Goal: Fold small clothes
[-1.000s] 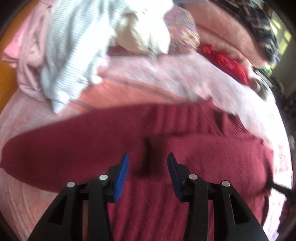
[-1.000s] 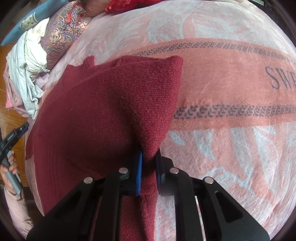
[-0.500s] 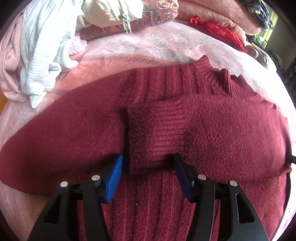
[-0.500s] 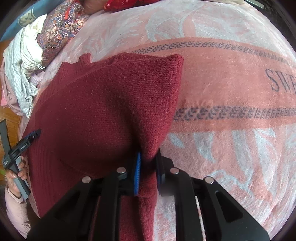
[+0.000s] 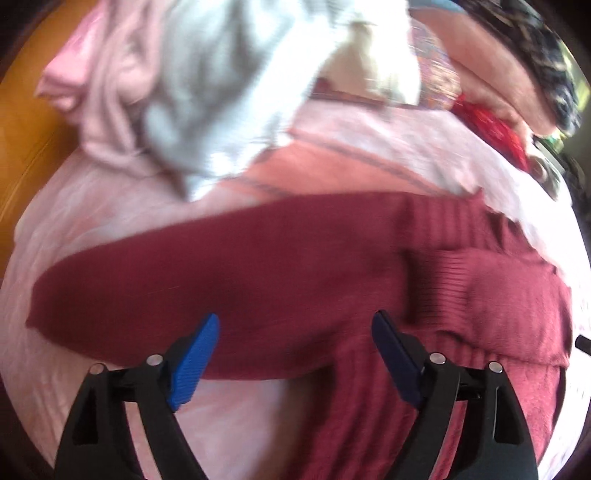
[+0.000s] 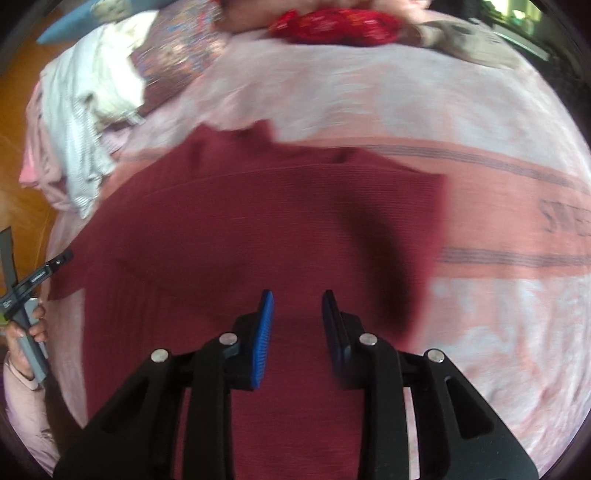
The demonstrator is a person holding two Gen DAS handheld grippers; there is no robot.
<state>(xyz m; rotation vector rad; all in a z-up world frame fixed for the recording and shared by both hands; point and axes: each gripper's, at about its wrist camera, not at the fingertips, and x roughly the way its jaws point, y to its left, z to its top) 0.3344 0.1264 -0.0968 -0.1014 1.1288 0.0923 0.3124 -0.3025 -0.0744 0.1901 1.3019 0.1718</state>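
Here the maroon sweater [image 5: 280, 280] lies spread on the pink blanket [image 5: 92, 258], and it serves as the landmark for everything else.

Left of the sweater's body, one sleeve [image 5: 147, 288] stretches out flat toward the blanket's edge. The left gripper [image 5: 295, 354] hovers above where that sleeve joins the body; its jaws stand wide and are opening further, with nothing pinched between the blue pads. Right of that point, the other sleeve's ribbed cuff [image 5: 447, 284] lies folded across the chest.

In the right wrist view, the right gripper [image 6: 297, 325] hangs over the sweater's [image 6: 258, 229] lower body. Its jaws are narrow but opening, and no cloth sits between them.

The step in hand looks like bringing the outstretched sleeve across the body. To do it well, I would take the sleeve near its cuff, grip only that one layer, lift it just clear of the body and lay it level across the chest so it matches the folded cuff, without dragging the body askew.

Counted: one maroon sweater, two sleeves (one out, one folded in), two grippers. Beyond the sweater's collar lies one heap of unfolded clothes [image 5: 207, 92], with at least three garments in it (pink, pale striped, cream); blur hides any finer count. Right of the heap is one red bundle [image 6: 332, 22].
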